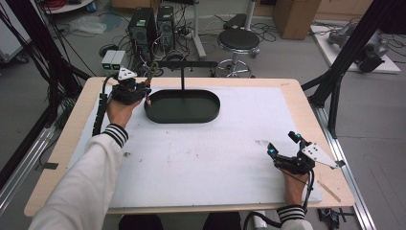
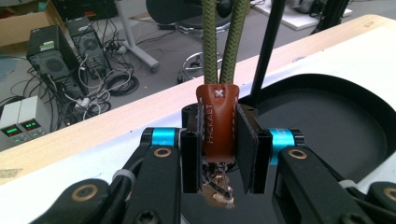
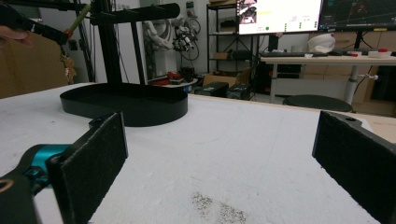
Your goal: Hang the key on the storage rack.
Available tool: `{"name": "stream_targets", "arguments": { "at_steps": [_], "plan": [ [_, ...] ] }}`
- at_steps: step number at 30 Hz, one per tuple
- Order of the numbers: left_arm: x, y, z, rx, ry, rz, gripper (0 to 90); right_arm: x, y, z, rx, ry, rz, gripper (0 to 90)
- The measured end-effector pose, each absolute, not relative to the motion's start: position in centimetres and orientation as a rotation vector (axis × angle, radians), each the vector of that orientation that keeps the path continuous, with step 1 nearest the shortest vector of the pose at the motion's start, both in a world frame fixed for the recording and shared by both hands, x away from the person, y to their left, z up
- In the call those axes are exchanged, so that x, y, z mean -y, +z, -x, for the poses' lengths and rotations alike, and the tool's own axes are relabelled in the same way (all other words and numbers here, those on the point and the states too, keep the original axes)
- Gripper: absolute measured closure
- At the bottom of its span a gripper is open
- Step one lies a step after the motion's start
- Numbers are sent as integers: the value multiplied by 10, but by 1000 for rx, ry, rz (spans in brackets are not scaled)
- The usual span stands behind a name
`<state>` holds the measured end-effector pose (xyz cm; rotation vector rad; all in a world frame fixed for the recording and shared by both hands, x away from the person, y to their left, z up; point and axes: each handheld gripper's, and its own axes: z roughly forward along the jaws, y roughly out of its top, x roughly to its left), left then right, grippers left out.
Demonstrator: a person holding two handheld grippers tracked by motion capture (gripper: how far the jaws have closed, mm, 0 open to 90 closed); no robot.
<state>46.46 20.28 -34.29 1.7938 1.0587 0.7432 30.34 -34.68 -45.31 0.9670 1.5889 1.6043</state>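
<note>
Right claw (image 1: 280, 153), near right of the desk (image 1: 287, 91), spread and empty; left claw (image 2: 219, 154), far left by the black tray (image 1: 210, 103), pinching the keyring's brown leather tab (image 2: 217, 126): light, limp green cord (image 2: 210, 42), dangling keys (image 2: 217, 189); best gripped at that stiffer tab.

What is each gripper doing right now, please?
Left gripper: shut on the keychain.
Right gripper: open, holding nothing.

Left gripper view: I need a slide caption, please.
Left gripper clamps a brown leather tab with a green cord loop above a black tray.
</note>
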Motion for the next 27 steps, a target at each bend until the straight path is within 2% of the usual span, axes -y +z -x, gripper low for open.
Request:
{"name": "stream_targets", "arguments": {
  "at_steps": [27],
  "plan": [
    [-201,-354,-489,-1144,771,-1822,728,347,-453,-303,-1587,1611,-973,23]
  ]
}}
